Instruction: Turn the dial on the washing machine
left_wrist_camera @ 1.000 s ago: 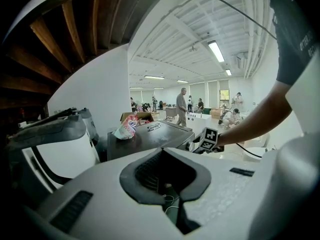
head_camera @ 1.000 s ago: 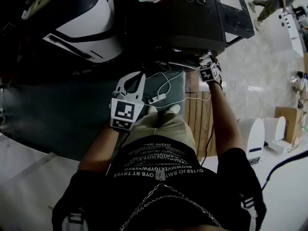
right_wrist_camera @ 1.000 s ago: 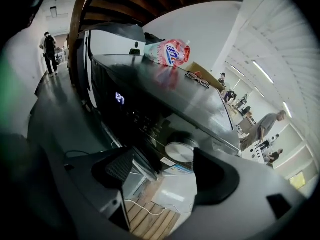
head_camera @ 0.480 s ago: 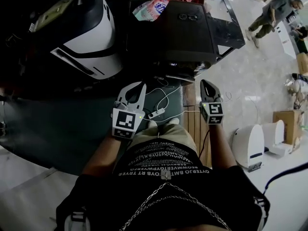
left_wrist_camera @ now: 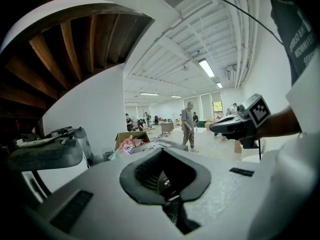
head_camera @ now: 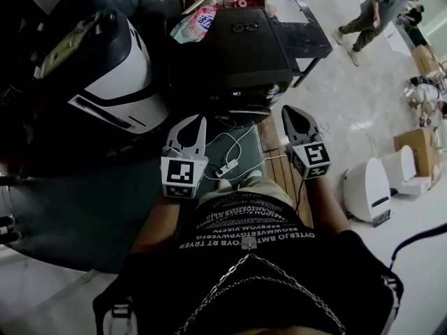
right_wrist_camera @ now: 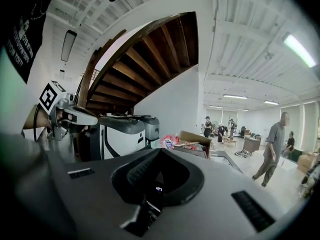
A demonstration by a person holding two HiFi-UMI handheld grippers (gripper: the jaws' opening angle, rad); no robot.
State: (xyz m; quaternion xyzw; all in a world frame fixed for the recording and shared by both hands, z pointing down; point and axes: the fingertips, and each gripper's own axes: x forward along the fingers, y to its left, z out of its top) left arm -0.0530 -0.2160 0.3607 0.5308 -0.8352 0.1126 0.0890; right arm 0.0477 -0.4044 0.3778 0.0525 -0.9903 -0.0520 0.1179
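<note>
Fingers on left gripper (head_camera: 195, 121) and right gripper (head_camera: 290, 111) are closed on nothing, both apart from the washing machine (head_camera: 244, 54).

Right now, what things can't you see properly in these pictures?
- Dial: it shows in no view. The head view shows only the top of the dark machine; its front faces away from the camera, in shadow.
- Lit display: in the right gripper view, too small to read.
- Pink bag: in the head view, its print is too small to read.
</note>
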